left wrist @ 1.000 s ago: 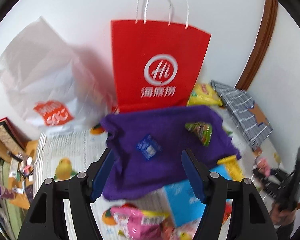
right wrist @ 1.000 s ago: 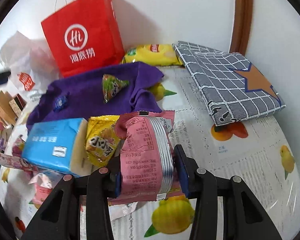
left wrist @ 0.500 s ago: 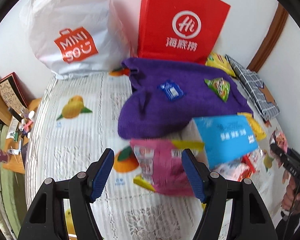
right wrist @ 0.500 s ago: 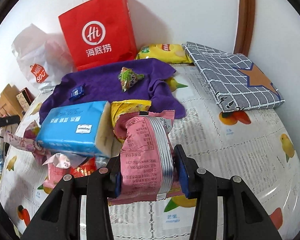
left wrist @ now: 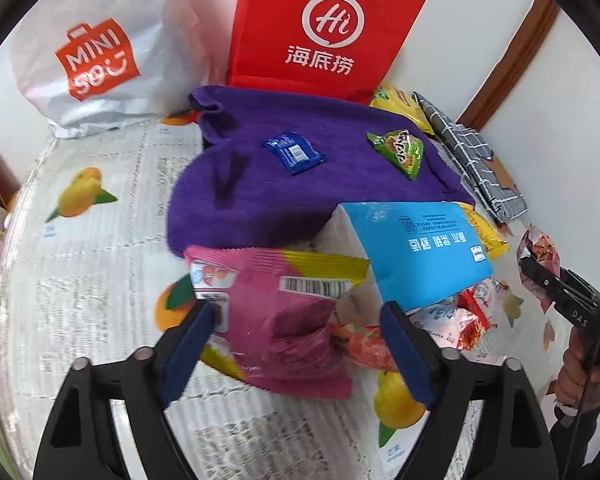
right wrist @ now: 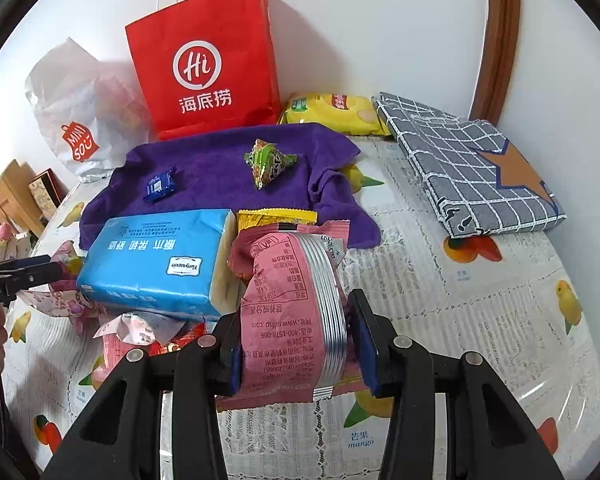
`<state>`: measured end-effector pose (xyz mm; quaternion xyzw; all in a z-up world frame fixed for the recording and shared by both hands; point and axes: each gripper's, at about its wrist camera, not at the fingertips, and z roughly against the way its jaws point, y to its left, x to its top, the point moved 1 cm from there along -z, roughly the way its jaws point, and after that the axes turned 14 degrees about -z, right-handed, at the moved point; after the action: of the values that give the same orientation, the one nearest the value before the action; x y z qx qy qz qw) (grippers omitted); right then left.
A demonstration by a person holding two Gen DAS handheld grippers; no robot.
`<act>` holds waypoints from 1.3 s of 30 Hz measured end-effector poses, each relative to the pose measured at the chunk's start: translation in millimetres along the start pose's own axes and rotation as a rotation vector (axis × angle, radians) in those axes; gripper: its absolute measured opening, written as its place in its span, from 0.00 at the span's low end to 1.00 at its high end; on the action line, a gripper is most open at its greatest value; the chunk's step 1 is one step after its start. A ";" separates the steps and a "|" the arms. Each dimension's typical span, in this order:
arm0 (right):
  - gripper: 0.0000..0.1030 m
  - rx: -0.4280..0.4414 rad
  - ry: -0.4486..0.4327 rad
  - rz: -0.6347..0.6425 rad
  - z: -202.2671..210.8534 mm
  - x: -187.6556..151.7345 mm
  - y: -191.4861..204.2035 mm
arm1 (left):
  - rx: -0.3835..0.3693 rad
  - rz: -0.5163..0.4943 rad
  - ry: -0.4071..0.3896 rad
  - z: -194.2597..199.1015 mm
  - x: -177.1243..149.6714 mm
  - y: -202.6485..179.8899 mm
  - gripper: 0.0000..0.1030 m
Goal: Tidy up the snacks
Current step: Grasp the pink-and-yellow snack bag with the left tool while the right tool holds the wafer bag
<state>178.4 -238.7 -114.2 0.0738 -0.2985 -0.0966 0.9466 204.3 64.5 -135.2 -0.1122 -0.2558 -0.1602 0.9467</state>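
Note:
In the left wrist view my left gripper [left wrist: 296,312] hangs low over a magenta and yellow snack bag [left wrist: 276,320] on the table. Its jaws are opening, the bag lies between them and the pads do not press on it. My right gripper [right wrist: 296,316] is shut on a pink snack packet [right wrist: 288,300] with a silver seam, held just above the tablecloth. Behind lie a blue tissue pack [right wrist: 160,264], a yellow snack [right wrist: 276,218] and a purple towel [right wrist: 220,176]. The towel carries a small blue packet [right wrist: 160,186] and a green triangular snack [right wrist: 268,162].
A red paper bag [right wrist: 208,68] and a white shopping bag [right wrist: 76,120] stand against the back wall. A yellow chip bag [right wrist: 332,112] and a folded chequered cloth [right wrist: 480,168] lie at the back right. Red and pink wrappers [left wrist: 460,316] are piled under the tissue pack.
My left gripper has come down and forward over the magenta bag, and its jaws have widened around it. The right gripper still grips the pink packet and has drifted slightly.

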 end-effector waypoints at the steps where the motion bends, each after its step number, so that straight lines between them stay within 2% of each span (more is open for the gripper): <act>1: 0.43 -0.006 -0.001 0.003 0.3 0.2 1.0 | 0.003 -0.008 -0.011 -1.0 -0.1 -2.0 0.90; 4: 0.43 -0.020 -0.001 0.003 0.4 0.8 2.5 | 0.008 -0.035 -0.031 -1.8 -0.6 -7.0 0.94; 10: 0.43 -0.028 0.011 -0.022 -4.6 2.5 4.2 | -0.006 -0.022 -0.061 -2.5 -3.3 -3.9 0.96; 14: 0.43 -0.032 0.016 -0.027 -8.4 4.1 7.4 | -0.011 -0.060 -0.063 3.0 -6.1 -8.6 0.94; 18: 0.43 -0.036 0.023 -0.018 -13.0 4.5 10.6 | 0.013 -0.072 -0.144 24.7 -4.5 -7.5 0.94; 21: 0.43 -0.042 0.029 -0.017 -16.6 3.6 10.8 | -0.039 -0.009 -0.224 42.4 -3.0 7.5 0.95; 23: 0.43 -0.047 0.033 -0.021 -18.6 3.4 10.2 | -0.047 0.037 -0.236 44.7 -3.5 17.7 0.95; 28: 0.43 -0.054 0.028 -0.026 -19.5 4.5 8.8 | 0.012 0.086 -0.143 26.0 -5.5 31.0 0.94; 32: 0.43 -0.056 0.019 -0.018 -20.0 6.8 13.2 | 0.050 0.039 -0.065 8.1 -6.5 21.6 0.94; 37: 0.43 -0.049 0.013 -0.005 -22.5 7.3 20.4 | 0.100 -0.015 -0.019 -8.0 -7.0 6.0 0.93; 38: 0.43 -0.048 0.013 -0.003 -23.0 7.0 21.1 | 0.112 -0.022 -0.007 -11.4 -7.1 3.4 0.91; 39: 0.43 -0.046 0.013 -0.001 -23.1 6.3 22.1 | 0.119 -0.033 0.005 -14.6 -7.5 1.2 0.85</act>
<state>199.9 -216.8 -125.2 0.0527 -0.2902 -0.1036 0.9499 205.2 63.1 -151.6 -0.0512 -0.2644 -0.1604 0.9496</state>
